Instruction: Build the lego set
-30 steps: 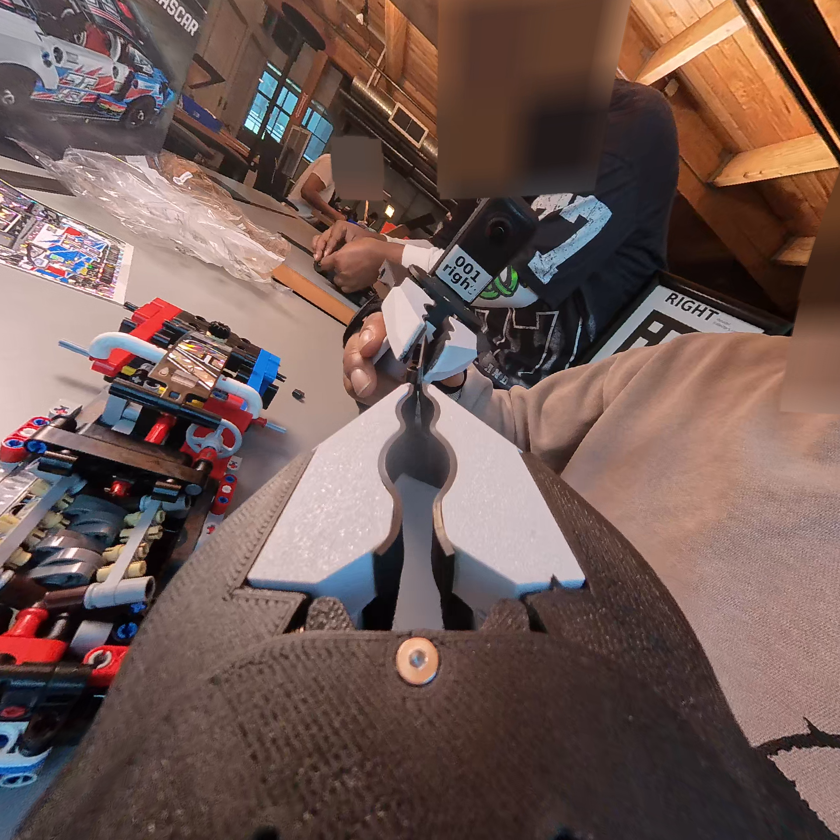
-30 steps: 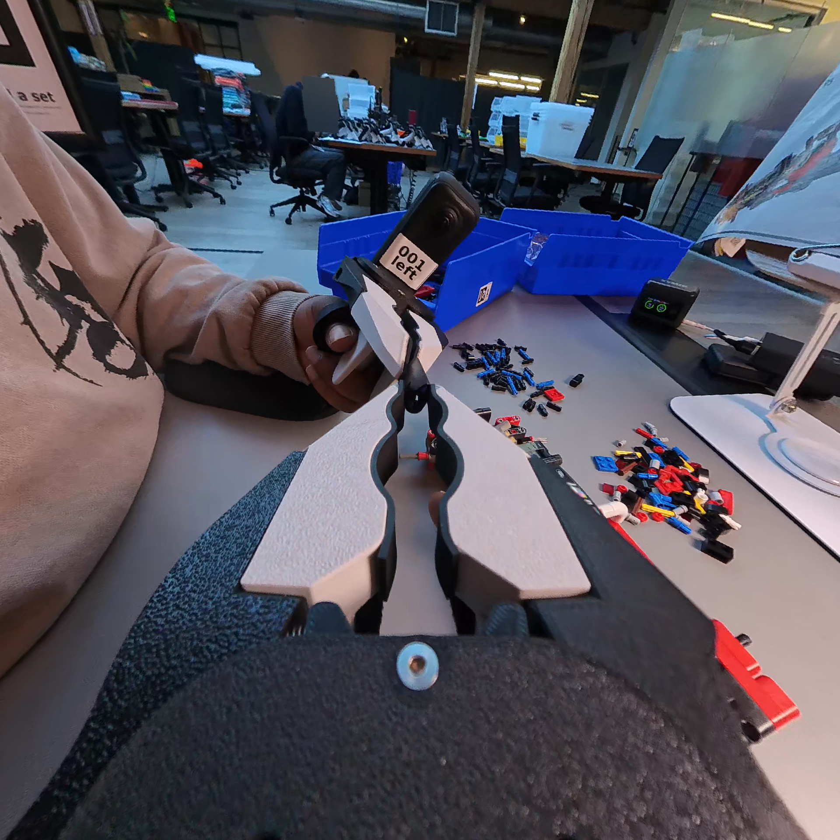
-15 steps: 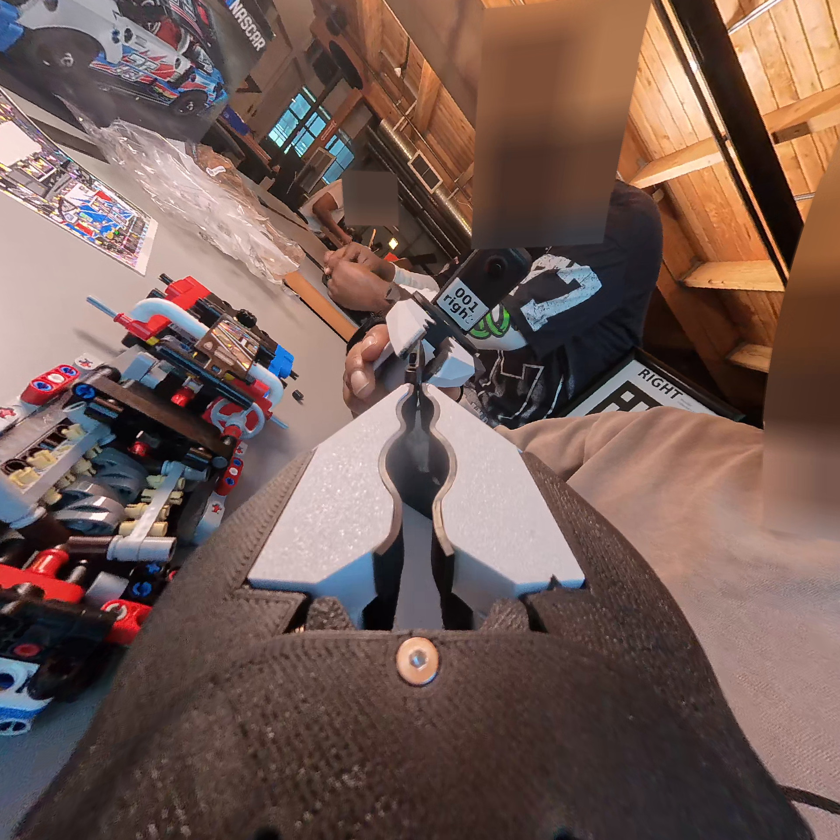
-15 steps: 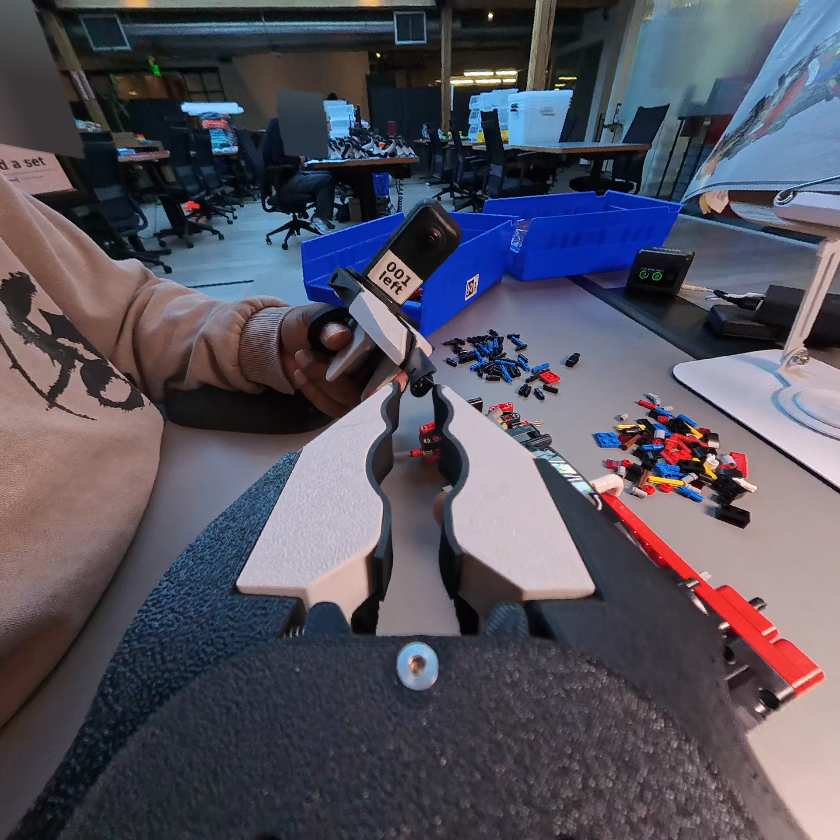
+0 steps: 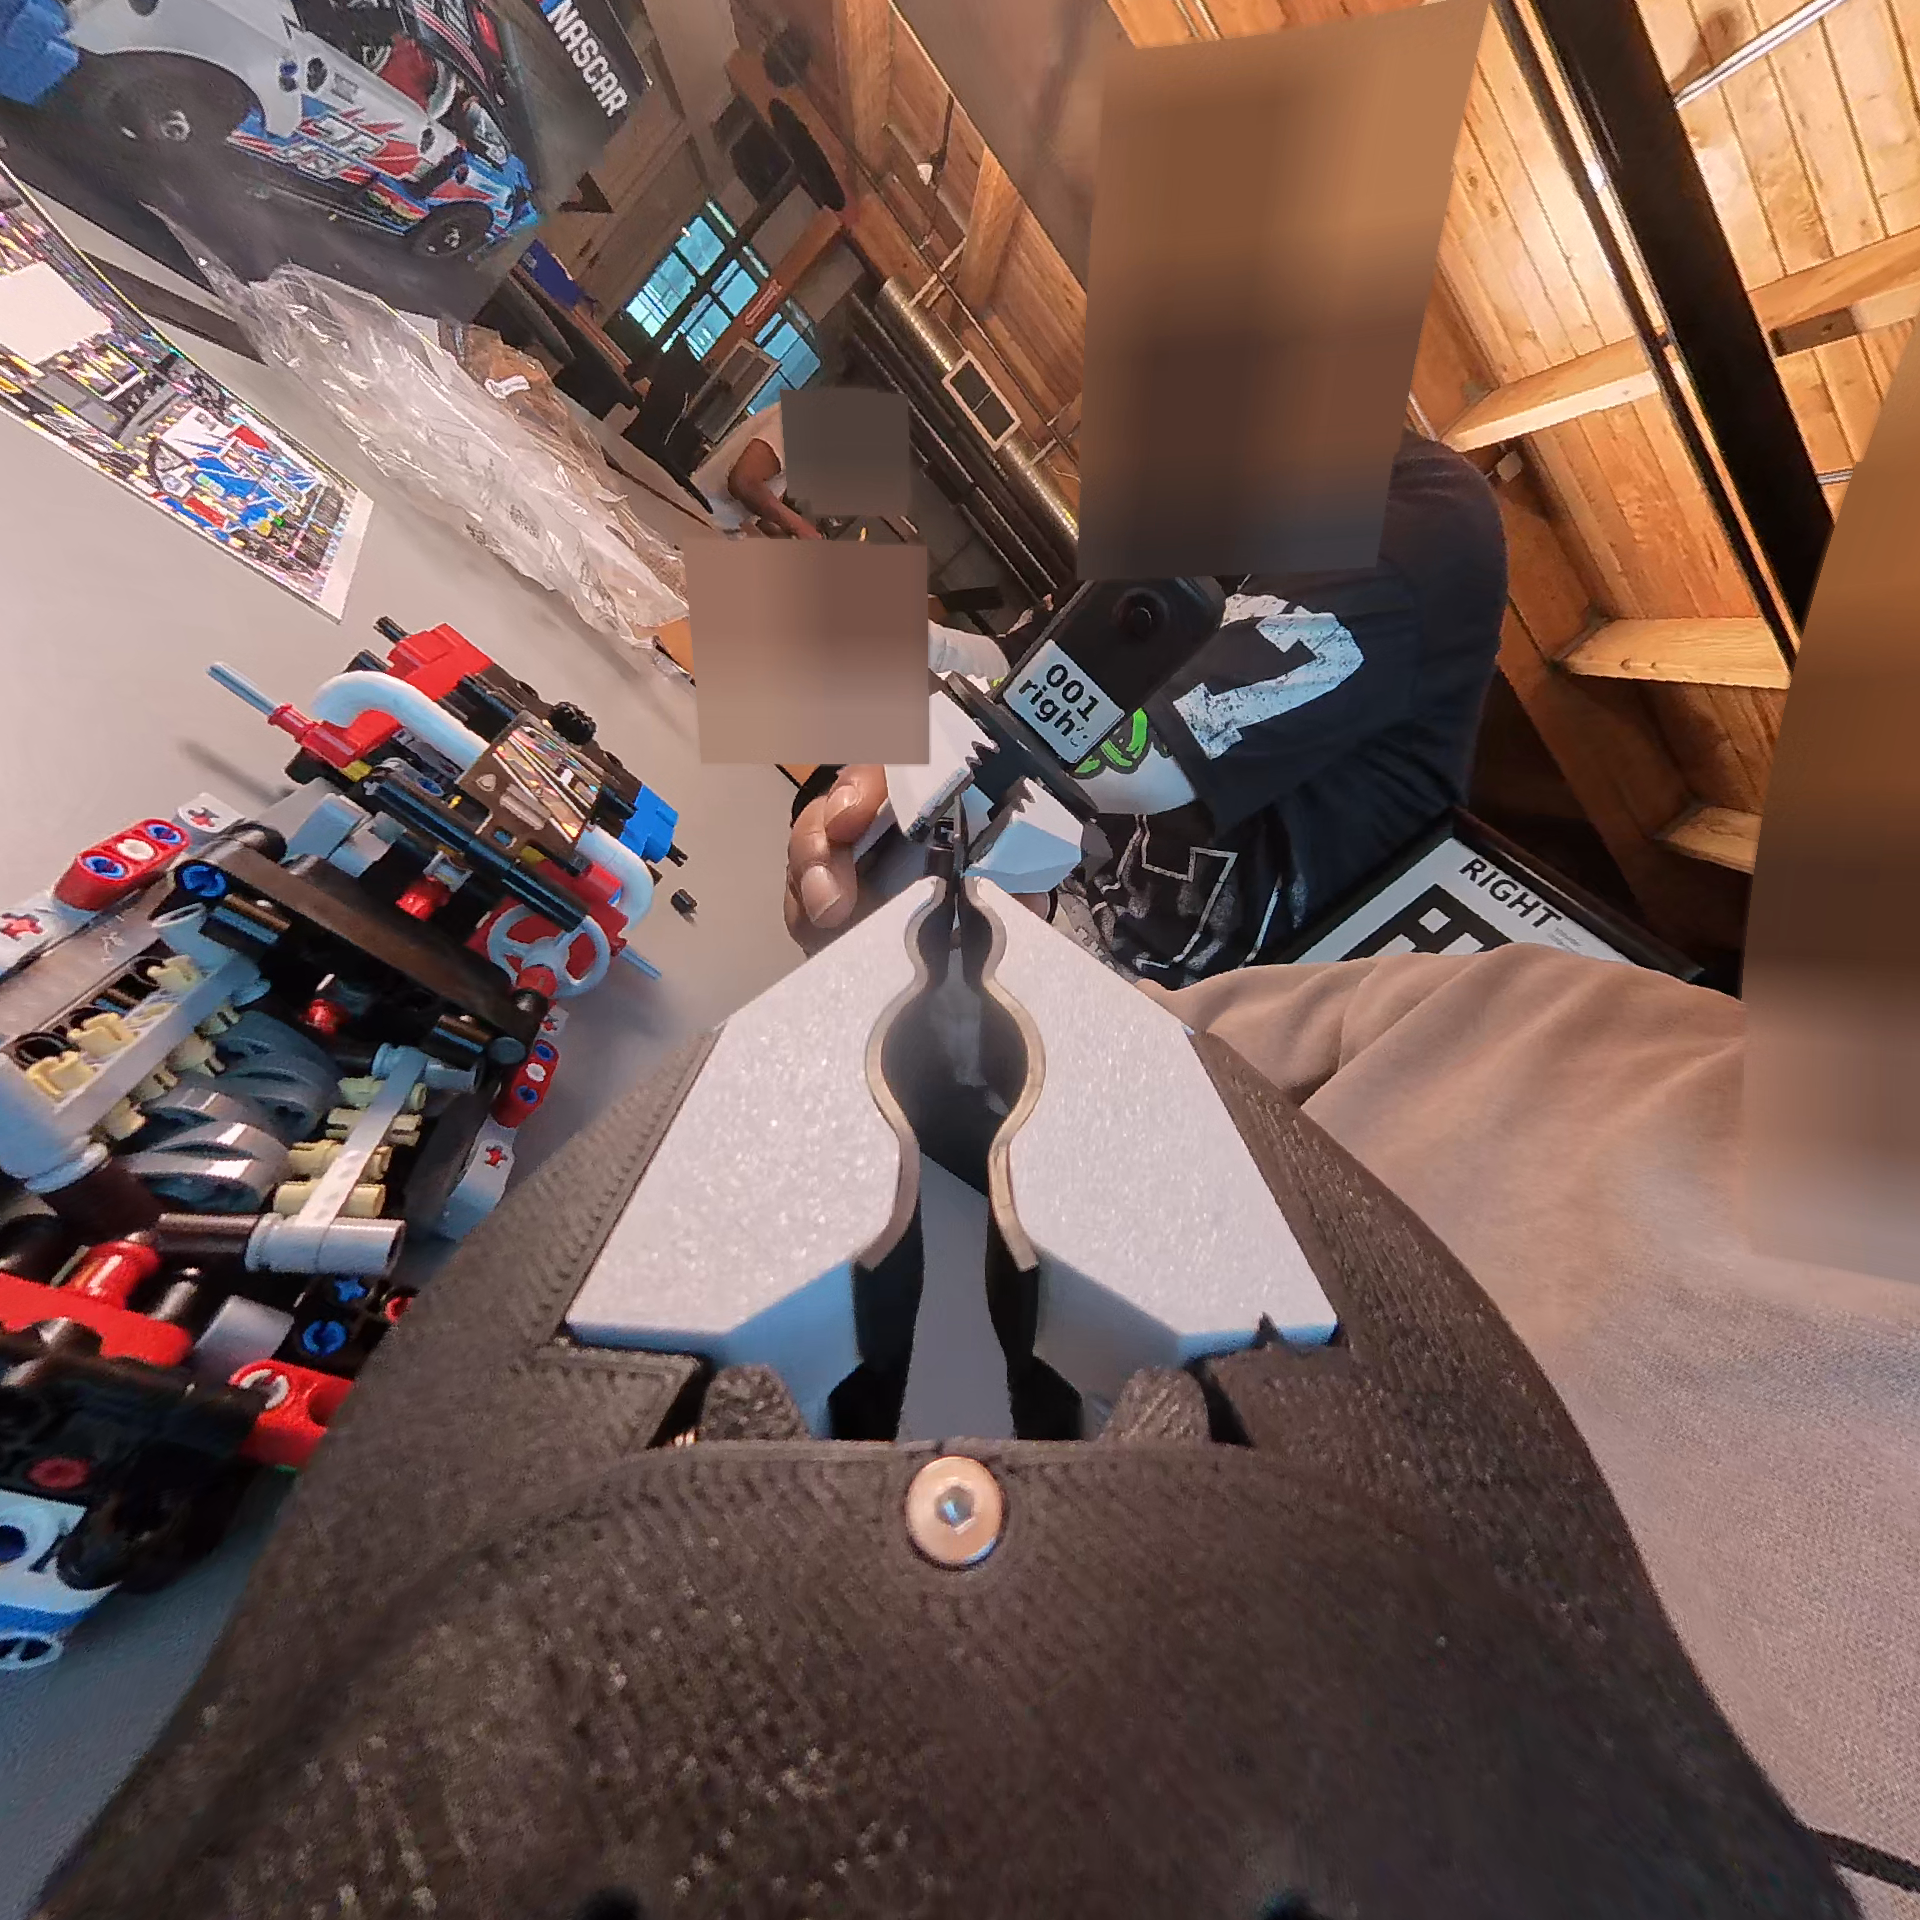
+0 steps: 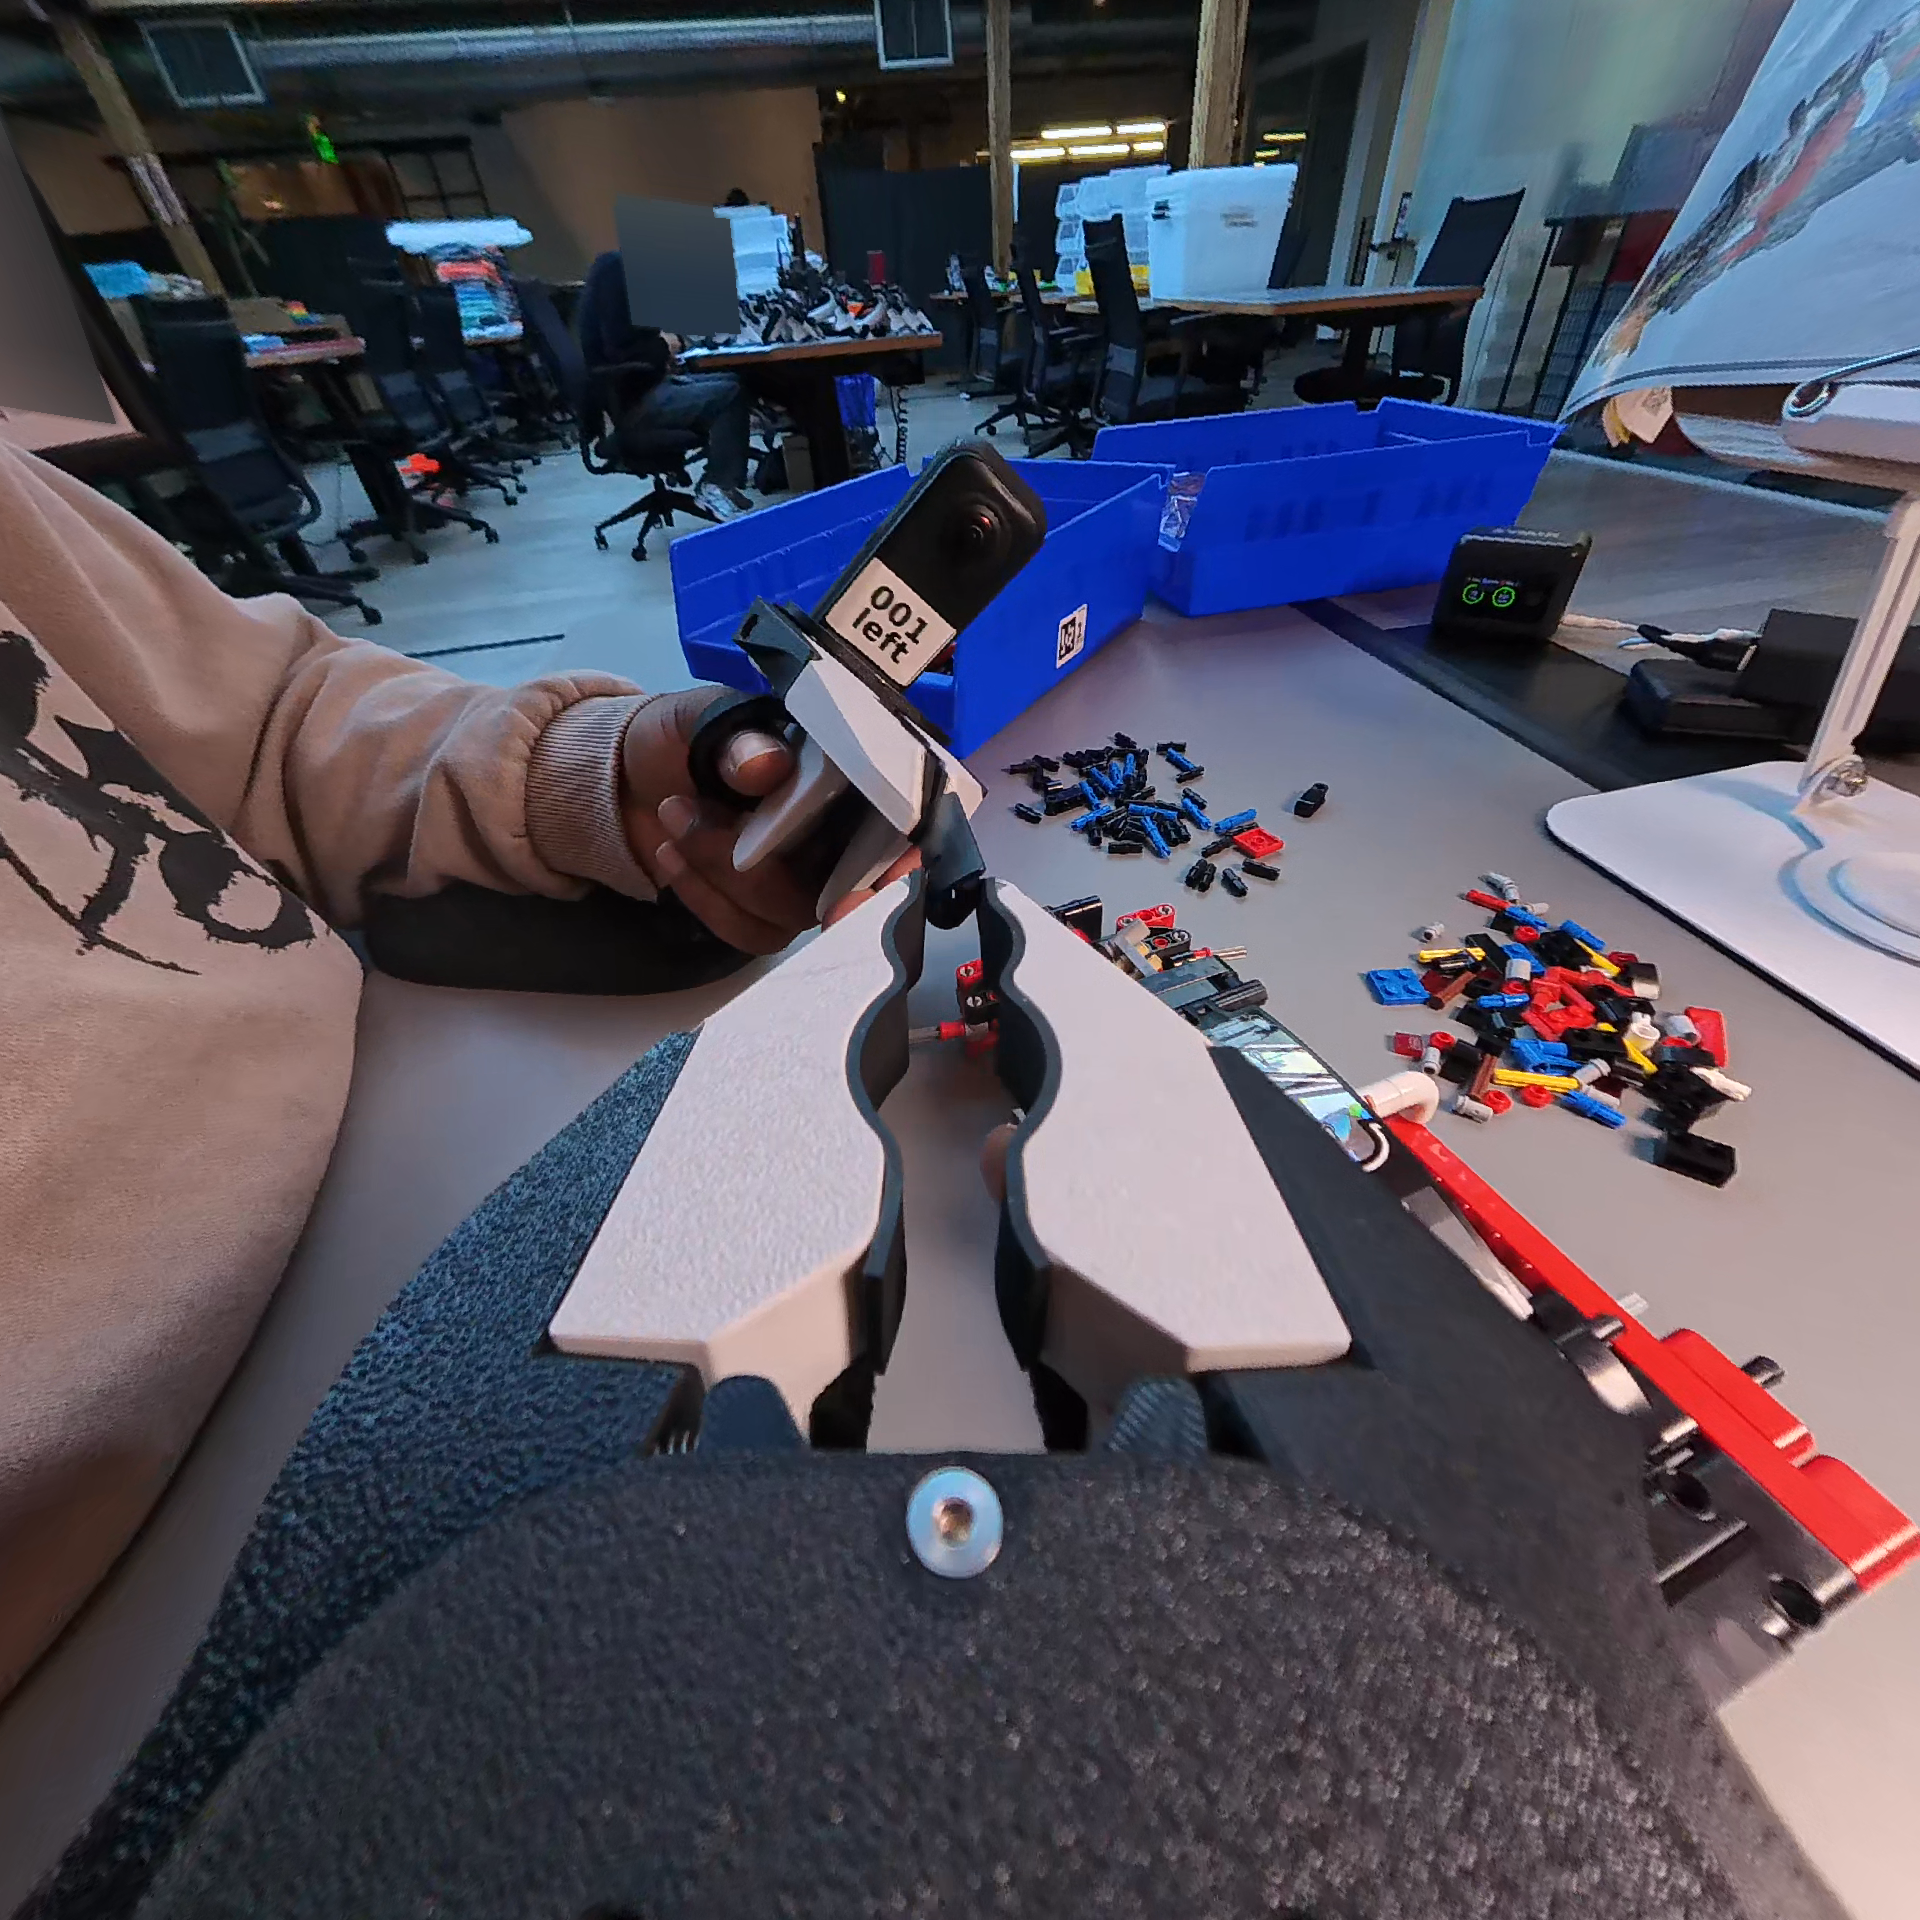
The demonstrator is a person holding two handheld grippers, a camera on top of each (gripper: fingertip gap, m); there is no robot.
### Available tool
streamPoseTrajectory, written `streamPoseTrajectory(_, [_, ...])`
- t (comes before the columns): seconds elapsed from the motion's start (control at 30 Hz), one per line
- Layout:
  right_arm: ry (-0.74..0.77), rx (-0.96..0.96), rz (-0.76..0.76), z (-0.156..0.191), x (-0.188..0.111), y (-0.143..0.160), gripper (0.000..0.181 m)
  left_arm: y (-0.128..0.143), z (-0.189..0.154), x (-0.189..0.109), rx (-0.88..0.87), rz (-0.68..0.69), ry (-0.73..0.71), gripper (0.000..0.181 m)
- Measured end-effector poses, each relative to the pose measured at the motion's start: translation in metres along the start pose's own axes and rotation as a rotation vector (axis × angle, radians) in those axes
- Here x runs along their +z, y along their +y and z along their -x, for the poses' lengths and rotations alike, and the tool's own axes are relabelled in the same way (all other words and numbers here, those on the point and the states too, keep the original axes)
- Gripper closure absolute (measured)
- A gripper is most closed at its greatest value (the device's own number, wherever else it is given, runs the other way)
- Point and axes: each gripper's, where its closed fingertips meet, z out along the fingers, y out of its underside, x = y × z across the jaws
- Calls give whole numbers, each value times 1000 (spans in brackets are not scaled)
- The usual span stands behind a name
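Both grippers meet tip to tip above the surface (image 6: 1299, 717), each held in a hand. From the right wrist view, the left gripper (image 6: 951, 883) points its tips down into the mouth of the right gripper (image 6: 951, 914), and a small black piece (image 6: 951, 868) sits pinched at the left gripper's tips, so its fingers are clamped on that piece. The right gripper's fingers (image 6: 790, 1122) stand slightly apart at the tips, with the black piece just between or above them; whether they touch it cannot be told. In the left wrist view the left gripper (image 5: 954, 902) has its tips nearly together, and the right gripper (image 5: 961, 847) comes in from beyond them, nose to nose.

Just beyond and below the right gripper's tips lies a small red and black part with a pin (image 6: 971, 1013). To the right of the right gripper runs the half-built lego car (image 6: 1621, 1299), with a long red side beam; in the left wrist view the same car (image 5: 312, 987) lies to the left of the left gripper, showing its grey engine block and white steering wheel.

Farther right of the right gripper lie two heaps of loose pieces: a mixed-colour heap (image 6: 1558, 1039) and, beyond it, a black and blue heap (image 6: 1132, 800). Behind them stand blue bins (image 6: 1340, 509).
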Motion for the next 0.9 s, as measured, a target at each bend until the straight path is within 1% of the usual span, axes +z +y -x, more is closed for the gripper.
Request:
streamPoseTrajectory(0.33, [-7, 85, -3, -2, 3, 2, 174, -4, 0, -2, 68, -14, -41, 181])
streamPoseTrajectory(0.43, [-4, 78, 2, 0, 5, 3, 174, -7, -3, -4, 115, -19, -45, 181])
streamPoseTrajectory(0.5, [5, 26, 14, 4, 8, 4, 174, -8, -8, -5, 201, -6, -55, 181])
streamPoseTrajectory(0.6, [36, -116, 15, 10, 11, 2, 174, -6, -19, -8, 458, 38, -102, 181])
streamPoseTrajectory(0.67, [45, -205, 7, 15, 11, 0, 174, -3, -28, -9, 572, 55, -107, 181])
streamPoseTrajectory(0.73, [70, -289, 0, 18, 11, -2, 174, -2, -30, -9, 598, 55, -112, 181])
streamPoseTrajectory(0.8, [98, -342, -1, 17, 11, -3, 174, -3, -29, -11, 587, 42, -120, 181])
streamPoseTrajectory(0.83, [106, -340, -11, 17, 11, -4, 175, -5, -28, -11, 578, 28, -125, 181])
streamPoseTrajectory(0.9, [102, -253, -27, 15, 12, -7, 175, -9, -27, -11, 563, -4, -127, 181])
